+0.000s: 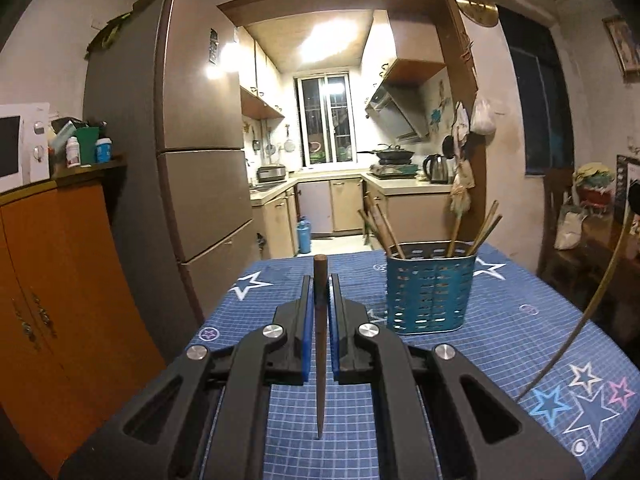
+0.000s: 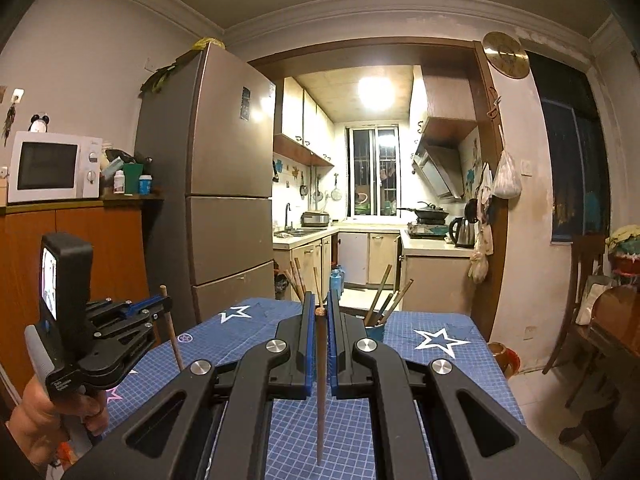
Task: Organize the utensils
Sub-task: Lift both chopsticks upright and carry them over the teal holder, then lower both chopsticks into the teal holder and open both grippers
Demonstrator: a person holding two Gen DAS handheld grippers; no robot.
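My left gripper [image 1: 320, 280] is shut on a dark brown chopstick [image 1: 320, 344] that stands upright between the blue pads, its thick end up and its tip pointing down. A teal perforated utensil holder [image 1: 430, 288] with several chopsticks in it stands on the table to the right and a little beyond. My right gripper [image 2: 319, 300] is shut on a second brown chopstick [image 2: 320, 380], also upright. In the right wrist view the holder [image 2: 376, 330] is mostly hidden behind the right finger. The left gripper [image 2: 162, 304] shows at the left there, a hand around its handle, with its chopstick [image 2: 173, 330].
A blue grid tablecloth with stars [image 1: 500, 320] covers the table. A tall fridge [image 1: 192, 152] and an orange cabinet [image 1: 60, 280] with a microwave [image 2: 52, 166] stand to the left. Wooden chairs [image 2: 584, 296] are on the right. A kitchen lies beyond the doorway.
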